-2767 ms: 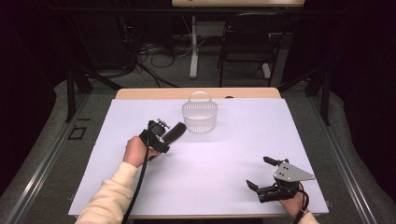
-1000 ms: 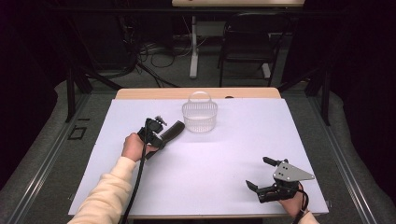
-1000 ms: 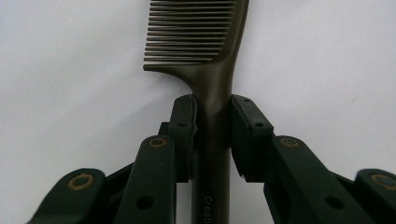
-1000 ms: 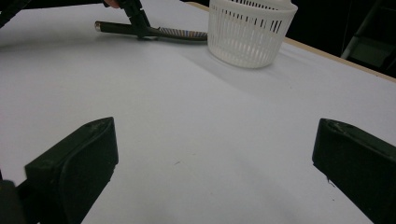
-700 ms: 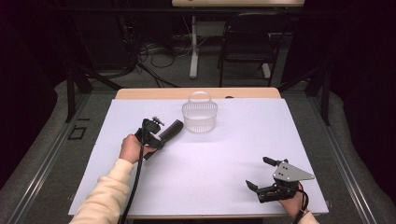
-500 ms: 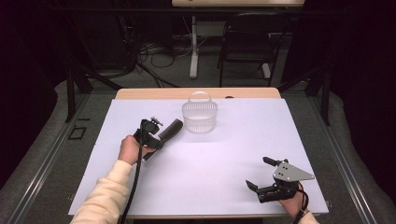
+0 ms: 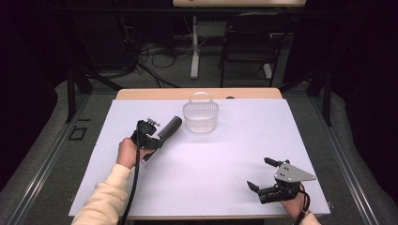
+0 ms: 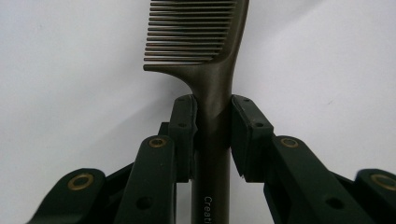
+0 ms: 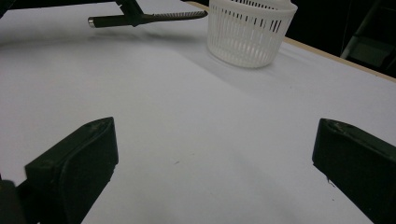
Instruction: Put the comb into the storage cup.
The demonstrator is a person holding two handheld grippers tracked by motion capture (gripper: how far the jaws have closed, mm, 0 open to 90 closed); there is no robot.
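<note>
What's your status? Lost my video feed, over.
Left gripper shut on comb handle, comb off the table. Right gripper open, idle near table edge. White basket just ahead of comb, path clear.

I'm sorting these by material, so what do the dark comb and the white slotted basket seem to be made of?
The dark brown handled comb looks like moulded plastic with a matte, smooth finish; fine even teeth and printed lettering suggest it. The white round slotted basket with its hoop handle seems thin moulded plastic, slightly glossy, with regular slits. Neither is certain.
</note>
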